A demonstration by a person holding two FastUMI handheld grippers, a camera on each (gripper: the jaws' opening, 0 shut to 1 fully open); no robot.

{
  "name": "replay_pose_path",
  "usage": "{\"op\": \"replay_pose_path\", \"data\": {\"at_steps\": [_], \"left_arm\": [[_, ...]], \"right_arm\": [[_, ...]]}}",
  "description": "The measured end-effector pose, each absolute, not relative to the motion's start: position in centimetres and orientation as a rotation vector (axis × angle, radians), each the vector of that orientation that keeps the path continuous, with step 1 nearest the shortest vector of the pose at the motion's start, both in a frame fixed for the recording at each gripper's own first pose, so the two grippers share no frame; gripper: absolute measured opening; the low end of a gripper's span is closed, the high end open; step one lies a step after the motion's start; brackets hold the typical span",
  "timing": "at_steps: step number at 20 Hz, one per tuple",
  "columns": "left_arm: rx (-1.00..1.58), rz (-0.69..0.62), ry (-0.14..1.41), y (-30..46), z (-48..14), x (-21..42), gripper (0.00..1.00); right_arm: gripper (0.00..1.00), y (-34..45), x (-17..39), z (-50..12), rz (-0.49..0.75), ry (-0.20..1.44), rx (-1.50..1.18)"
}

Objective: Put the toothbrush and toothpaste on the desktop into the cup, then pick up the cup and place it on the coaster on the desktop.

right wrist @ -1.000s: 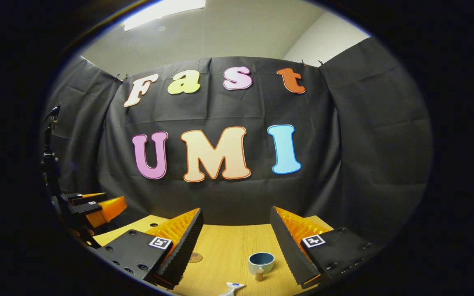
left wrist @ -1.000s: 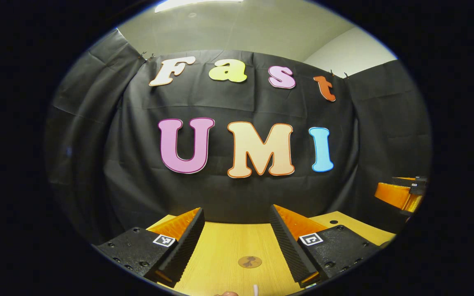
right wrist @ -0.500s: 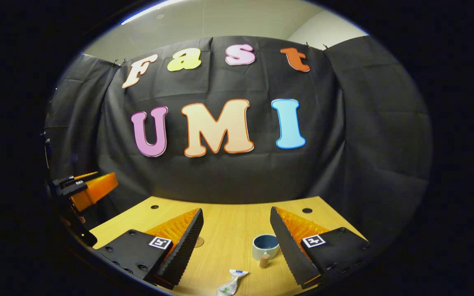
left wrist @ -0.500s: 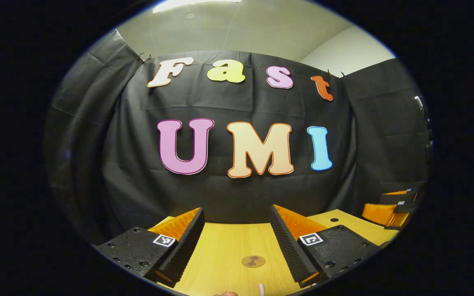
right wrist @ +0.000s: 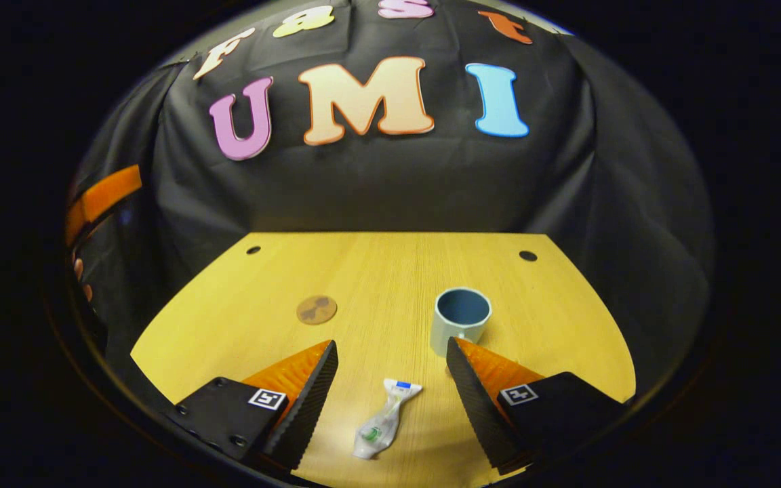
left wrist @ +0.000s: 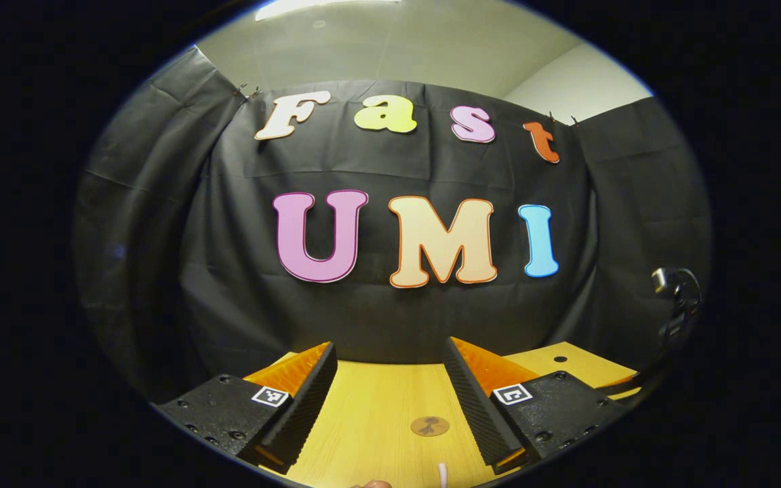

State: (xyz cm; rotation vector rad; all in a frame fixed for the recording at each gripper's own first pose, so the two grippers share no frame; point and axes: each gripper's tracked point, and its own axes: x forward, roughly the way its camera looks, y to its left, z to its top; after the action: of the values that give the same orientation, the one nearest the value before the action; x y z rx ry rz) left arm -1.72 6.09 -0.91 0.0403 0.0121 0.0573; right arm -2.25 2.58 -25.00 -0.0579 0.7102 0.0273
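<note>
In the right gripper view a pale blue cup (right wrist: 462, 318) stands upright on the wooden desktop (right wrist: 377, 271), right of centre. A crumpled white toothpaste tube (right wrist: 382, 427) lies near the front edge, below and between the fingers of my open right gripper (right wrist: 390, 346), which hovers above it. The round brown coaster (right wrist: 316, 309) lies flat to the cup's left. In the left gripper view my left gripper (left wrist: 389, 346) is open and empty, low over the desk, with the coaster (left wrist: 430, 425) between its fingers and a pale toothbrush tip (left wrist: 442, 474) at the bottom edge.
Two small holes (right wrist: 253, 250) (right wrist: 528, 255) mark the desk's far corners, and the black cloth wall hangs right behind them. The left gripper (right wrist: 102, 196) shows at the left edge of the right gripper view. A cable (left wrist: 678, 312) hangs at the right of the left gripper view.
The right gripper has tilted down over the desk, bringing cup, coaster and toothpaste into full sight. The left gripper has barely shifted, turning slightly left.
</note>
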Motion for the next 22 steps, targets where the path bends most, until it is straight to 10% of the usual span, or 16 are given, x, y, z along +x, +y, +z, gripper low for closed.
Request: {"op": "replay_pose_path", "data": {"at_steps": [15,22], "left_arm": [[0.077,0.11,0.081,8.2,-2.9,-2.0,0.93],[0.079,0.112,0.111,7.6,-4.0,-1.6,0.93]], "right_arm": [[0.96,1.6,-4.9,-37.9,-0.008,1.106,-0.074],[0.46,1.0,-5.4,-39.9,0.049,1.175,-0.129]]}}
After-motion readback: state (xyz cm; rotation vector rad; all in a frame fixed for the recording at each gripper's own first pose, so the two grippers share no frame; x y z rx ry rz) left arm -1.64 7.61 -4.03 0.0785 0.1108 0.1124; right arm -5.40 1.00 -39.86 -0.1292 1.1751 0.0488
